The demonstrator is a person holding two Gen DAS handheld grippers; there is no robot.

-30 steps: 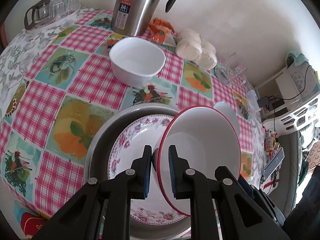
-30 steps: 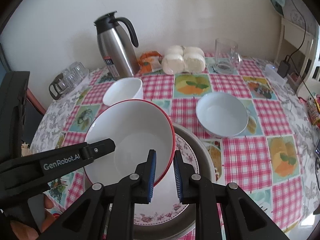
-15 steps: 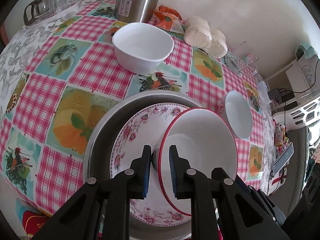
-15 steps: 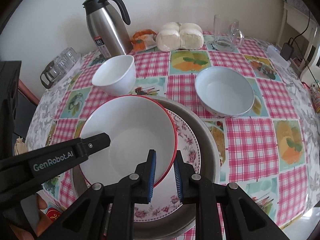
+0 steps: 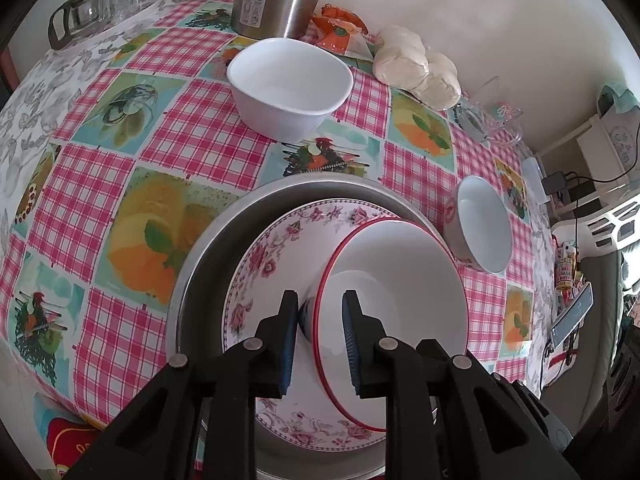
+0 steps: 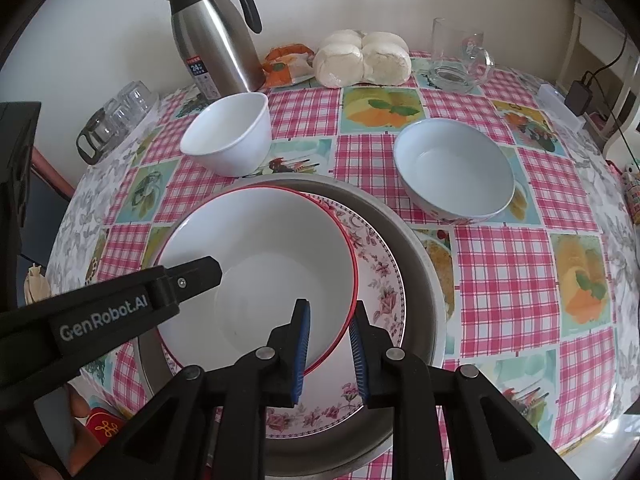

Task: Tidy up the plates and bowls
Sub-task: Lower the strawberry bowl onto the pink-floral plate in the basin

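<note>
A white red-rimmed bowl [image 5: 400,280] [image 6: 260,256] rests on a floral plate [image 5: 272,264] [image 6: 380,280], which lies in a large metal pan [image 5: 208,256] [image 6: 420,248]. My left gripper [image 5: 320,332] straddles the bowl's near-left rim, jaws a little apart. It shows in the right wrist view [image 6: 200,276] with one finger inside the bowl. My right gripper [image 6: 330,344] straddles the bowl's near-right rim, jaws slightly apart. A deep white bowl [image 5: 288,84] [image 6: 228,136] and a pale blue bowl [image 5: 480,224] [image 6: 456,168] stand on the checked tablecloth behind.
At the back stand a steel thermos [image 6: 212,36], buns in plastic [image 6: 360,56], an orange packet [image 6: 288,60], a glass mug [image 6: 460,56] and a glass teapot with cups [image 6: 112,120]. The table edge curves away at the right.
The red-rimmed bowl has come down from a tilted, lifted pose to lie on the floral plate. Both grippers have lowered with it and their jaws have widened slightly.
</note>
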